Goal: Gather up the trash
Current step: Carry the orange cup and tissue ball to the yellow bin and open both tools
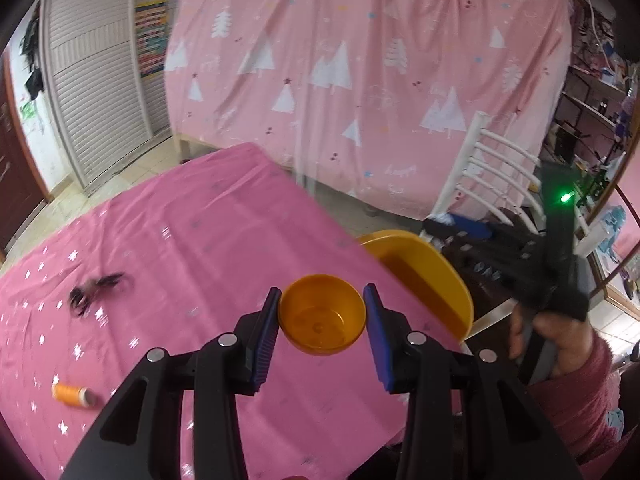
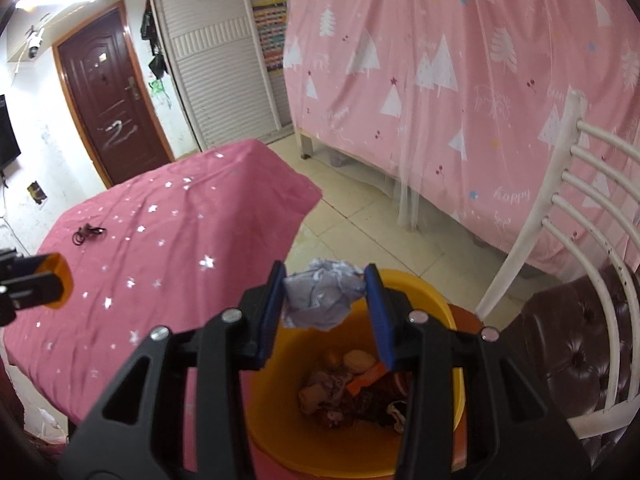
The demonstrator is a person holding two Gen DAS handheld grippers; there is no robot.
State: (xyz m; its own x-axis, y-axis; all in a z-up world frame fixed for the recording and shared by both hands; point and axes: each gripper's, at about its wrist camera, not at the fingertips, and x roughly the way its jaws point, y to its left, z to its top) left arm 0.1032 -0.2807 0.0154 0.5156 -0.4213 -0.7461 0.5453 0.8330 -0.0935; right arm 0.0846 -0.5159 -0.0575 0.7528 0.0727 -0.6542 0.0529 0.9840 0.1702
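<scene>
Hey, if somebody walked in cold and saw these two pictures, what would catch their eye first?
Probably the two loaded grippers: the left gripper is clamped on a small orange cup above the pink star-print tablecloth, and the right gripper holds a crumpled tissue right over the yellow bin, which already has scraps inside. Behind both hangs a big pink sheet with white trees.

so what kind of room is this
Probably a lived-in room at home, maybe a bedroom: a pink tree-print sheet draped over a frame, louvred wardrobe doors, and a star-print tablecloth beside a white chair.
</scene>
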